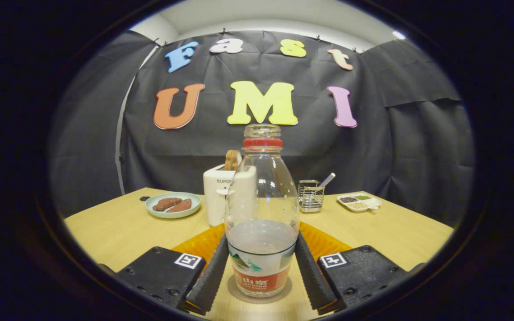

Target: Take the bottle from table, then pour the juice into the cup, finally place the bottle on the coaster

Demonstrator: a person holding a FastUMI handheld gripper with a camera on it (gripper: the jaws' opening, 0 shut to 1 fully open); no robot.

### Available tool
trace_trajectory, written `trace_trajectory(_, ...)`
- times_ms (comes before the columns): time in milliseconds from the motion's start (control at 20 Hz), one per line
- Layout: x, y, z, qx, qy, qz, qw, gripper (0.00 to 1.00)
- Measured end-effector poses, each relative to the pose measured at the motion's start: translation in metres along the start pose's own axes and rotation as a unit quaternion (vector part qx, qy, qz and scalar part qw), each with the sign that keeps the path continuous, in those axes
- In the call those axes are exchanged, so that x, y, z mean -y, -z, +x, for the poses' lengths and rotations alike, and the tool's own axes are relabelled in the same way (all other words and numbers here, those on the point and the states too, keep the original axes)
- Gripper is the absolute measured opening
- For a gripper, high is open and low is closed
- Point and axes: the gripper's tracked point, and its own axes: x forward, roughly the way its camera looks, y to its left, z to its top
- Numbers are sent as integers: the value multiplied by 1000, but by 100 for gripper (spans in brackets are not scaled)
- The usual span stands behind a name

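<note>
Between the jaws: bottle (262, 214) upright on coaster (259, 292) | gripper (261, 267) jaws flanking it, contact unclear

Bottle (261, 214) upright on coaster (239, 292), gripper (260, 267) jaws flanking, touching it.

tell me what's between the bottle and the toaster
Nothing: in the gripper view the toaster stands right behind the bottle, partly seen through it. The bottle sits between the gripper's fingers, which touch its sides.
</note>
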Motion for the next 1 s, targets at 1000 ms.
trace_trajectory(1000,4,-8,-4,9,-2,15,1000,100)
